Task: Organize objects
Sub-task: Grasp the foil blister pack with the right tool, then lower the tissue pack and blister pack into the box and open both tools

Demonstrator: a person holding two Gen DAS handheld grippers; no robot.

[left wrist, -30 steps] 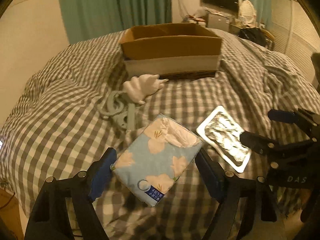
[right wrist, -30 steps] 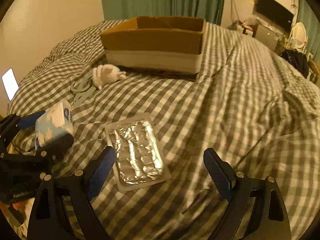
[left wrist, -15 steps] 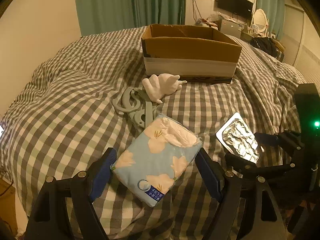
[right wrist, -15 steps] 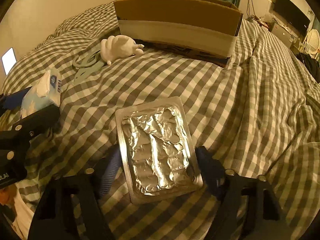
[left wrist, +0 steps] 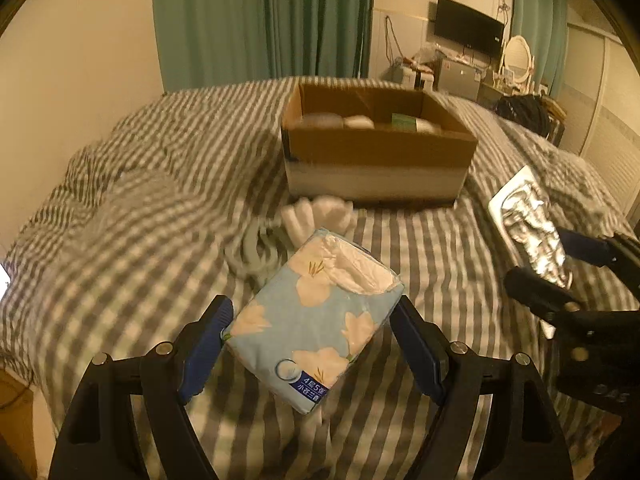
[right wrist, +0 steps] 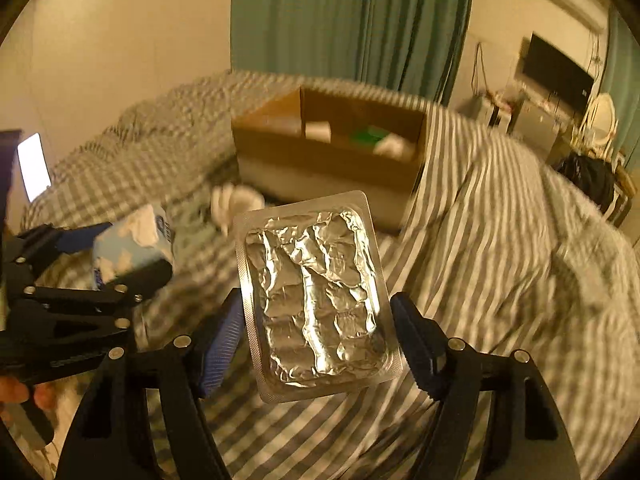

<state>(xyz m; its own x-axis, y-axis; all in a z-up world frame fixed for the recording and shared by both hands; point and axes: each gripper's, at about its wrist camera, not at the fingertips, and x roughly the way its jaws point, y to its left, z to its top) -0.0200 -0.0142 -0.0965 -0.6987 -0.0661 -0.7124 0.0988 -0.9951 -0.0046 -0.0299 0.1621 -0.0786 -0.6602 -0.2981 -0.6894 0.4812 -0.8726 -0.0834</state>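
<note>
Silver foil covers the blister pack [right wrist: 316,300], clamped between the blue pads of the right gripper [right wrist: 318,340] and lifted above the checked bed [right wrist: 500,272]. The left gripper [left wrist: 312,340] is clenched on a blue flowered tissue pack [left wrist: 316,320], also held above the bed. Beyond them an open cardboard box [left wrist: 376,156] sits on the bed with several things inside. Just before the box lie a white toy [left wrist: 320,216] and grey scissors [left wrist: 256,256], both blurred.

open bed [left wrist: 420,248] before box [left wrist: 376,148], top unobstructed
</note>
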